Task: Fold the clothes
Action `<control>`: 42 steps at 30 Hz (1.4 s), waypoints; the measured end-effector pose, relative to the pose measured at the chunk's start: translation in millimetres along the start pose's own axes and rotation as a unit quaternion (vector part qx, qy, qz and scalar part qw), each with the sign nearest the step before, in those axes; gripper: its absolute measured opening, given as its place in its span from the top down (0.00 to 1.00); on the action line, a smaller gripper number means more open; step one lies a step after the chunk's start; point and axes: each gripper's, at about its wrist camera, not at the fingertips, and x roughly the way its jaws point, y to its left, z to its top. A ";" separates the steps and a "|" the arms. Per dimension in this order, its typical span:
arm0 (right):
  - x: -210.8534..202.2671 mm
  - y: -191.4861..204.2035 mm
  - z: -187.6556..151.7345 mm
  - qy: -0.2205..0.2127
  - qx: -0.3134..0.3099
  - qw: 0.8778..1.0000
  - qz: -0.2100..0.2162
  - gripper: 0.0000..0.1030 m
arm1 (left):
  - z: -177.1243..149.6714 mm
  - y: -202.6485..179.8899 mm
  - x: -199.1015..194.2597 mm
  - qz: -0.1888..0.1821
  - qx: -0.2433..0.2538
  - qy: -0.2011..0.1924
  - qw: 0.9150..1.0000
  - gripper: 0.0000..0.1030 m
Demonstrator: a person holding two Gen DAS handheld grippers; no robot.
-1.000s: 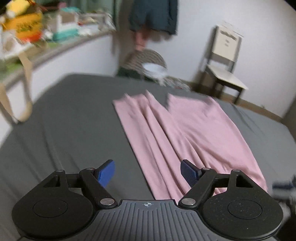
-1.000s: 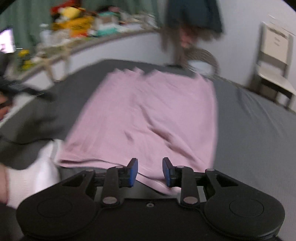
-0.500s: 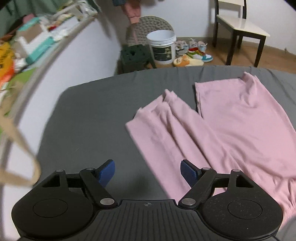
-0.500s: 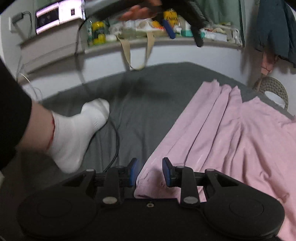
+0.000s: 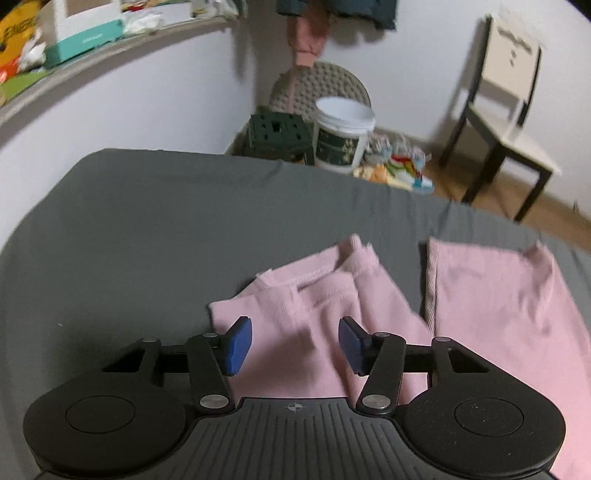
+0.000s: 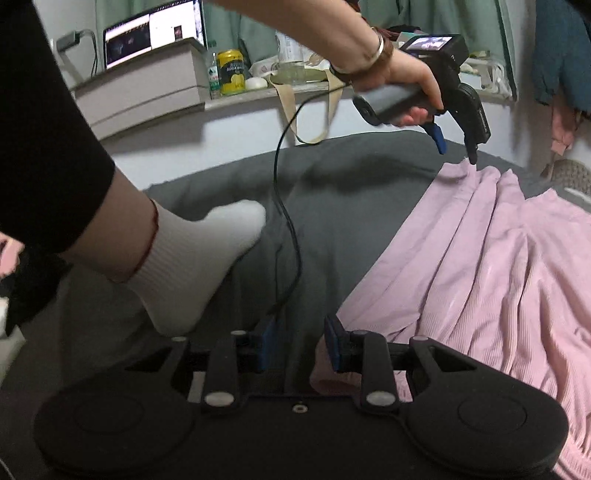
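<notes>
Here, on a grey bed (image 5: 155, 229): pink trousers (image 5: 498, 306) spread flat, both leg ends pointing at the bed's far edge. Left gripper (image 5: 295, 345) hovering above the nearer leg end, blue pads (image 5: 238, 345) set apart after just closing part of the way, cloth below and between them but not pinched. Right gripper (image 6: 301, 347) low at the trousers' opposite end, its gap narrow, a pink edge lying just under the right pad (image 6: 332, 349); whether anything is pinched, impossible to tell. Seen from the right wrist: a hand (image 6: 402, 85) with bangles, gripping the left tool's handle over the bed, a black cable (image 6: 284, 206) trailing from it down across the sheet.

Beyond the bed's far edge, on the floor: a white tub (image 5: 343, 134) with a dark printed label, wording too blurred to read, contents hidden by the lid; beside it a dark green crate (image 5: 279, 134), a heap of colourful shoes (image 5: 397, 168) and a cream chair (image 5: 506, 107). On the shelf left of the bed: a yellow can (image 6: 231, 72) with unreadable print, a lit laptop (image 6: 153, 33) atop a grey box. On the sheet left of the trousers, a foot in a white sock (image 6: 199, 254), close to the right gripper.
</notes>
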 end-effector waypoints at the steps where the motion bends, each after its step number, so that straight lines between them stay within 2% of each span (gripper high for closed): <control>1: -0.4 -2.0 0.4 0.000 0.007 1.000 0.001 0.72 | -0.4 2.8 4.7 -0.004 -0.016 0.005 1.000 0.67; 4: -1.0 -7.5 1.3 0.000 0.027 1.000 -0.003 0.72 | -4.6 5.8 12.1 -0.011 -0.047 0.013 0.999 0.68; 8: -1.6 -11.5 2.7 -0.001 0.037 0.999 -0.009 0.72 | -8.5 -1.0 18.0 -0.012 -0.043 0.020 0.999 0.68; 9: -2.1 -11.6 3.0 -0.003 0.035 0.999 -0.010 0.72 | -9.4 -2.8 19.4 -0.010 -0.042 0.022 0.999 0.70; 11: -1.8 -11.5 4.2 -0.006 0.032 0.999 -0.012 0.72 | -10.6 -6.2 23.7 0.001 -0.038 0.027 0.999 0.95; 12: -2.0 -11.6 4.5 -0.007 0.031 0.999 -0.013 0.72 | -11.4 -7.1 25.7 0.009 -0.038 0.030 0.999 0.97; 18: -3.9 -10.3 4.6 -0.006 0.028 1.000 -0.013 0.72 | -16.3 -4.9 21.7 0.034 -0.035 0.026 0.998 1.00; 23: -10.5 -4.0 7.4 -0.021 0.012 1.000 -0.018 0.69 | -16.6 7.8 -2.9 0.041 -0.037 0.011 0.998 1.00; 28: -10.8 9.1 5.0 -0.026 -0.049 0.997 -0.062 0.65 | -14.4 40.8 -32.4 0.063 -0.039 -0.003 0.997 1.00; 31: -1.8 17.0 -1.7 -0.005 -0.089 0.991 -0.102 0.64 | -18.2 58.5 -41.1 0.078 -0.044 -0.004 0.996 1.00; 34: 10.1 22.1 -9.6 0.023 -0.113 0.987 -0.112 0.65 | -23.5 71.4 -43.3 0.085 -0.047 -0.004 0.995 1.00; 38: 17.5 25.3 -14.8 0.035 -0.119 0.986 -0.108 0.77 | -27.9 80.1 -44.6 0.096 -0.034 -0.007 0.995 1.00; 42: 13.1 24.2 -10.3 0.016 -0.105 0.991 -0.085 0.82 | -31.1 100.7 -55.3 0.115 -0.041 -0.023 0.992 1.00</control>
